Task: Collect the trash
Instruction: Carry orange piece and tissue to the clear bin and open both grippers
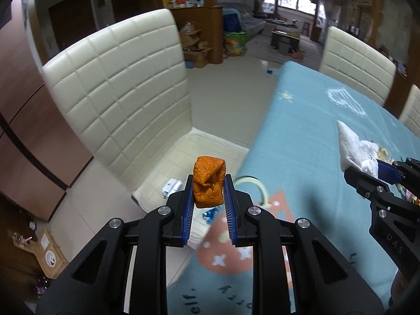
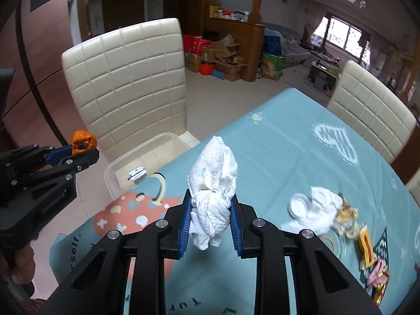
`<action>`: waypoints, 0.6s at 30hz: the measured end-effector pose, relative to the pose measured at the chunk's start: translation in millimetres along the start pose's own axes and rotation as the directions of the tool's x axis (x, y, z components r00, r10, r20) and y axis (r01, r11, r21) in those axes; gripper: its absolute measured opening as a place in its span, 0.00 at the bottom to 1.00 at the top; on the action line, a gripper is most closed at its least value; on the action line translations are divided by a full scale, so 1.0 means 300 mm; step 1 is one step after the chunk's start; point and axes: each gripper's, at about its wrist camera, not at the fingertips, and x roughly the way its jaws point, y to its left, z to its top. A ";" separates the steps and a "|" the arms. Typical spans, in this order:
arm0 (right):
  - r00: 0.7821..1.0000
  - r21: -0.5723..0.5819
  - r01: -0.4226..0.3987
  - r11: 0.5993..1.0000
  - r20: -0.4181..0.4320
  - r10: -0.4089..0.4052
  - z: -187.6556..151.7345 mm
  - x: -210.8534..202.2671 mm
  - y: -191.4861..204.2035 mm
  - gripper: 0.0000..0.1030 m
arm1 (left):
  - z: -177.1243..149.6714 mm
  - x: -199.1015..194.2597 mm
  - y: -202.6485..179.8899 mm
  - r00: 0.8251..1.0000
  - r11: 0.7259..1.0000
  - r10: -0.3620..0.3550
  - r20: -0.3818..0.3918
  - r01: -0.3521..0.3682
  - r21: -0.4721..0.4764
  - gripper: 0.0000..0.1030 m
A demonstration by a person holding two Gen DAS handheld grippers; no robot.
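1. Peel (image 1: 209, 182), orange and crumpled, sits pinched between the blue pads of the left gripper (image 1: 208, 191), held only near the fingertips, above the clear plastic bin (image 2: 110, 173) on the chair seat (image 1: 210, 147).
2. Paper towel (image 2: 214, 191), a bulky white wad, is clamped in the right gripper (image 2: 211, 210), over the teal tablecloth (image 2: 275, 152) and short of the bin.
3. Inside the bin lie a small white item (image 1: 172, 186) and a blue wrapper (image 1: 210, 214).
4. More trash remains on the table: a crumpled tissue (image 2: 315, 210) and snack wrappers (image 2: 365, 244).
5. Risks, as I judge them: the peel could slip from its shallow tip grip; the towel, released too early, would land on the cloth; the two grippers could collide over the small bin.
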 end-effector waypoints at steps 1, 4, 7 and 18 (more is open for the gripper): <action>1.000 -0.010 -0.010 1.000 0.002 0.010 0.012 0.009 0.013 0.25 | 0.007 0.003 0.021 1.000 1.000 0.012 0.002 -0.012 -0.012 0.22; 0.999 -0.037 -0.034 0.999 0.010 0.034 0.050 0.038 0.042 0.25 | 0.029 0.014 0.076 0.999 0.998 0.044 0.003 -0.044 -0.043 0.22; 0.998 -0.062 -0.063 0.996 0.015 0.064 0.094 0.074 0.069 0.25 | 0.047 0.031 0.114 0.997 0.995 0.074 0.000 -0.074 -0.068 0.22; 0.991 -0.115 -0.135 0.984 0.010 0.137 0.204 0.236 0.133 0.25 | 0.135 0.108 0.178 0.993 0.987 0.110 0.034 -0.105 -0.119 0.24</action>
